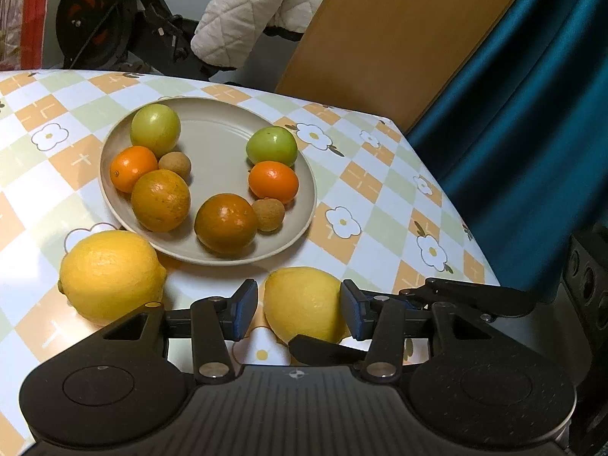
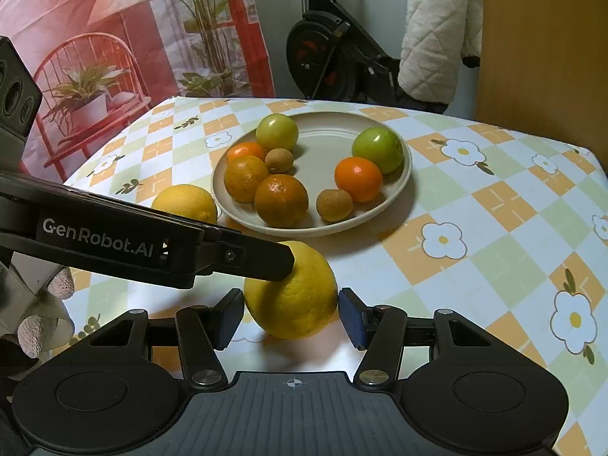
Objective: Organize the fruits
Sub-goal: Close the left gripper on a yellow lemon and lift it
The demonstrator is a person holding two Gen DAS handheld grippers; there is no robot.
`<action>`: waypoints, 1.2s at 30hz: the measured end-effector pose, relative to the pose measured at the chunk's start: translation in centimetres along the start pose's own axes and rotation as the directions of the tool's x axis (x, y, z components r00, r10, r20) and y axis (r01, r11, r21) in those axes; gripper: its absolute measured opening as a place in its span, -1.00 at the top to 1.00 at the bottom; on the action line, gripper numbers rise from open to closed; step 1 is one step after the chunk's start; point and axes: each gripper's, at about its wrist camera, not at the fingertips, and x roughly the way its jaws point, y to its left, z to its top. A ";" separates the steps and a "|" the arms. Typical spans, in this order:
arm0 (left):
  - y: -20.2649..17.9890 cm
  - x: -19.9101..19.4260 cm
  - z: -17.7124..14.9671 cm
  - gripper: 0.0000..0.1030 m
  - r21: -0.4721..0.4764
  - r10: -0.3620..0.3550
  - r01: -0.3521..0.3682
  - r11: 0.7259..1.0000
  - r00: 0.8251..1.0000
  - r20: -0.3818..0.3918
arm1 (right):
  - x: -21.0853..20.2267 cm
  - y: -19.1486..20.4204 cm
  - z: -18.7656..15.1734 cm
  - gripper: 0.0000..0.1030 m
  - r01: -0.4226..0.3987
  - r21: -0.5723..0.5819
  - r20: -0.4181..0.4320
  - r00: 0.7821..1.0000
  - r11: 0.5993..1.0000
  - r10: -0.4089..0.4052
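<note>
The near lemon (image 2: 290,290) lies on the counter (image 2: 494,235) between the parted fingers of the right tool (image 2: 290,317), short of the plate; the left tool (image 1: 298,313) brackets this lemon too, spread wide, one pad touching or nearly touching its right side, neither tool clenched on it; a second lemon (image 1: 110,275) sits left of the left tool, just beside the plate rim. Ahead of both tools the plate (image 1: 216,144) already carries two green fruits, two bright mandarins, two darker oranges and two small brown longan-like fruits; judging by this, the task is mostly done, with both lemons left to place. The only legible writing is "GenRobot.AI" on the left tool's side, seen from the right wrist.
</note>
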 end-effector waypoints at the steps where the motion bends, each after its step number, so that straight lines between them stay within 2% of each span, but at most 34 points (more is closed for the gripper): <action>1: 0.0 0.1 0.0 0.02 -0.002 -0.003 0.003 1.000 1.000 -0.003 | 0.0 0.0 0.0 0.01 -0.003 0.002 0.001 1.000 1.000 0.003; 5: -0.2 0.1 -0.2 0.00 0.007 -0.009 0.009 1.000 1.000 -0.009 | 0.0 0.0 -0.1 0.01 -0.003 0.004 0.005 1.000 1.000 0.003; 8: -0.2 0.4 -0.4 -0.10 0.009 -0.005 0.005 1.000 1.000 -0.013 | -0.1 0.0 -0.1 0.01 -0.001 0.001 0.006 1.000 1.000 0.001; 13: -0.5 0.8 -0.6 -0.10 0.017 -0.014 0.014 1.000 1.000 -0.021 | -0.1 -0.1 -0.2 0.01 0.000 0.004 0.010 1.000 1.000 0.000; 22: -0.9 0.8 -0.8 -0.12 0.056 0.011 -0.010 0.998 1.000 -0.021 | -0.2 0.1 -0.2 0.03 -0.005 0.007 0.017 1.000 1.000 0.005; 29: -1.0 -0.2 0.1 -0.12 0.068 0.011 -0.012 0.998 1.000 0.013 | -0.8 0.7 0.5 0.03 0.003 -0.018 0.047 0.999 1.000 -0.002; 36: -1.0 -1.3 2.0 -0.12 0.083 0.025 -0.030 0.996 0.998 0.062 | -1.0 1.1 2.8 0.04 0.008 -0.059 0.084 0.996 0.998 -0.003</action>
